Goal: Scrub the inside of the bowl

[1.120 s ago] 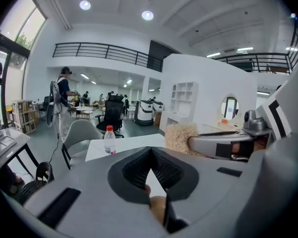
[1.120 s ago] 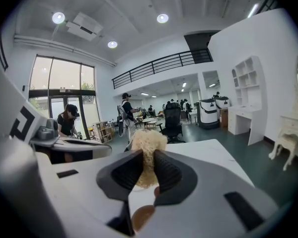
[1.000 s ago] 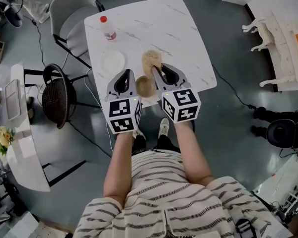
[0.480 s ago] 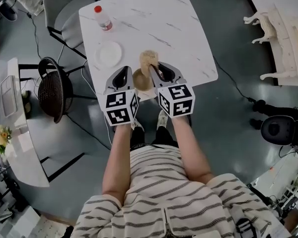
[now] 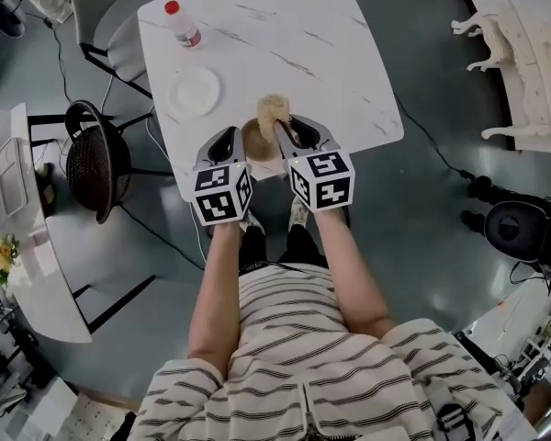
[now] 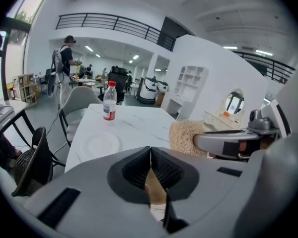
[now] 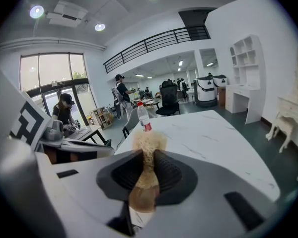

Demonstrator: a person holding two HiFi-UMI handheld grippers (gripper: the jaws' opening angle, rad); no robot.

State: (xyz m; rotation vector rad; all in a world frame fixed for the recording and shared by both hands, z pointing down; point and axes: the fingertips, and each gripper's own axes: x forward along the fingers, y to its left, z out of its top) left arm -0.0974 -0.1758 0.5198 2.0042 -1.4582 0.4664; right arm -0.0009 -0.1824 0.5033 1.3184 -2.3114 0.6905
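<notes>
Bowl point(image 5: 255, 141) sits at the near edge of the table point(image 5: 303, 53), wedged between the two grippers. We only get part of its rim and inside in the head view; the base is hidden. In the left gripper view only a tan sliver of it point(image 6: 154, 192) shows, low between the pads. It's brown, rounded and smooth, and looks wooden. We can't tell whether it rests on the table or is lifted.

Left gripper point(image 5: 230, 141) is clamped on the bowl's rim, its ribbed black pads meeting above it point(image 6: 150, 155). Right gripper point(image 5: 289, 132) pinches a scrubber point(image 5: 274, 108), a pale tan, coarse, fibrous pad. It sticks up past the pads in the right gripper view point(image 7: 148, 142), and the bowl's brown edge point(image 7: 140, 198) is just below. We can't make out whether scrubber and bowl touch.

Table is white with a marble pattern. A white round plate point(image 5: 196, 91) lies to the left, well apart from the bowl. A clear bottle point(image 5: 180, 23) with a red cap stands at the far left corner.
</notes>
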